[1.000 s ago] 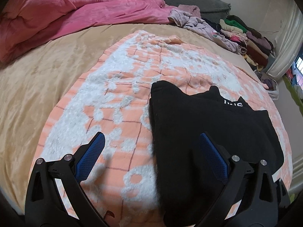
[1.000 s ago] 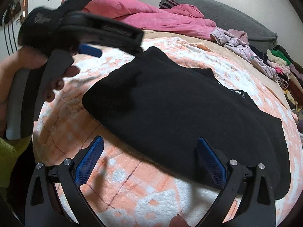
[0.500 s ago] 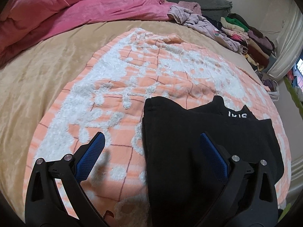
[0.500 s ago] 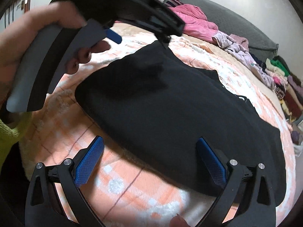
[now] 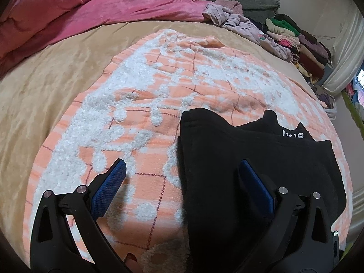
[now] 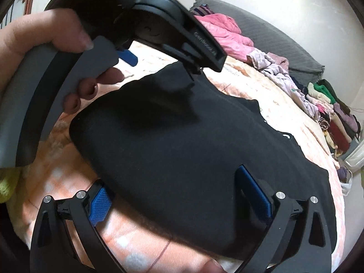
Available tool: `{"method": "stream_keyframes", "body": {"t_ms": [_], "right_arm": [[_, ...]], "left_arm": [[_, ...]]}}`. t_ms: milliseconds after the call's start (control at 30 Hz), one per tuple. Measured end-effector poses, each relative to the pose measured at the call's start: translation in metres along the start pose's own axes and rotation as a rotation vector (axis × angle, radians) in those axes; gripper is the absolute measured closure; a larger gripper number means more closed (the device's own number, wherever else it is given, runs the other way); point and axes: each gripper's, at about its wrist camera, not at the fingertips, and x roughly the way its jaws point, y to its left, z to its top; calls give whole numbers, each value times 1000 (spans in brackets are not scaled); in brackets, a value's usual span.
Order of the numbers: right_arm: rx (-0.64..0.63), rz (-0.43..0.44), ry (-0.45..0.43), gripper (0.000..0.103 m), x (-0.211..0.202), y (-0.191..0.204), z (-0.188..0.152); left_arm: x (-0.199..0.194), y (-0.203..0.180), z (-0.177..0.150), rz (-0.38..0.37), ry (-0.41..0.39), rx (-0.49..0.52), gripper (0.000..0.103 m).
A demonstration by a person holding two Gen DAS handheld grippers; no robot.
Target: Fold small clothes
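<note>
The left claw hangs with its blue pads spread wide and nothing between them, straddling the near left edge of the black garment: one pad sits over the orange and white blanket, the other over the dark cloth. That stance suits a grab at the edge, since a wide opening lets the pads drop on either side of the fabric before pinching.

The right claw is also spread apart and gripping nothing. Its left pad sits at the near rim of the garment and looks partly hidden by the cloth, while its right pad stands above the fabric; whether either pad touches the cloth cannot be told. Ahead of it and to its left, a hand holds the handle of the left claw, which hovers over the far end of the garment.

The garment lies mostly flat on the blanket, just ahead of both claws, with a second layer showing at its far right where small white letters peek out. It looks already folded once, so the likely step in hand is setting up another fold. Spreading it on the blanket keeps it flat and apart from the pink quilt and the stack of clothes, both well beyond the claws.
</note>
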Motion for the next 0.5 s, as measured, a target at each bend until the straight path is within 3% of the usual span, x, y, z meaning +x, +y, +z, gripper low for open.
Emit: {"method": "stream_keyframes", "body": {"t_ms": [133,200,233,300,367,500], "right_arm": [[6,-35,-36,8,-5,-1,-2],[16,-22,-52,35,-9,-2,-4],[21,-14,-56,39,-12,-2,-5],[33,-8,-76,67,-18,-3,-6],[56,15,-96,81,-24,-9,-7],[108,59,-112,86,-31,-20,-8]], "left_arm": [[2,1,-1,-3,3,-3,10],[2,1,-1,-4,4,-2,10],[2,1,-1,-1,5,-2,10],[3,1,-2,-1,8,-4,10],[3,1,-4,-12,14,-8,10],[3,-2,-7,-11,11,-4,10]]}}
